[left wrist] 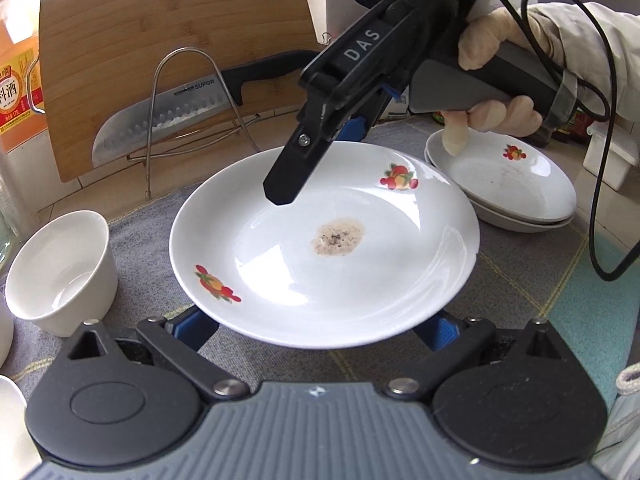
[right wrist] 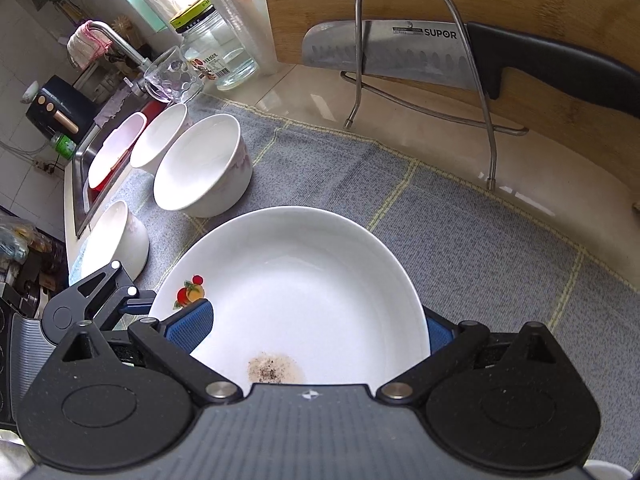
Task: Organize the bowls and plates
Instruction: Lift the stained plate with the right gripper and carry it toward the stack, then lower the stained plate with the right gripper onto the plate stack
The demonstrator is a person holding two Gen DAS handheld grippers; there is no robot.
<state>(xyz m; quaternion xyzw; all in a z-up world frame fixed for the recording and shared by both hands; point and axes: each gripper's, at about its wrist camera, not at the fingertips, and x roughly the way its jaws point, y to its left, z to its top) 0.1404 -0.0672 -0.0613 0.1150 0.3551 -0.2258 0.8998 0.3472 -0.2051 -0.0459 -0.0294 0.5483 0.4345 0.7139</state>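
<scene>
Blue-padded right tongs (right wrist: 316,332) straddle the plate's (right wrist: 296,284) rim, one pad over and one under, apparently clenched on it. Left tongs (left wrist: 320,326) sit spread beneath its near edge, seemingly released. It hangs above the tabletop (left wrist: 520,280) cloth, near the stacked plates (left wrist: 504,184). Likely next: carry it onto that stack, level, then let go. Bowls (right wrist: 200,168) wait left.

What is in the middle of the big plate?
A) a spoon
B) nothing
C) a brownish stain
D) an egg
C: a brownish, speckled stain sits near the centre of the big plate, which carries no spoon or egg.
</scene>
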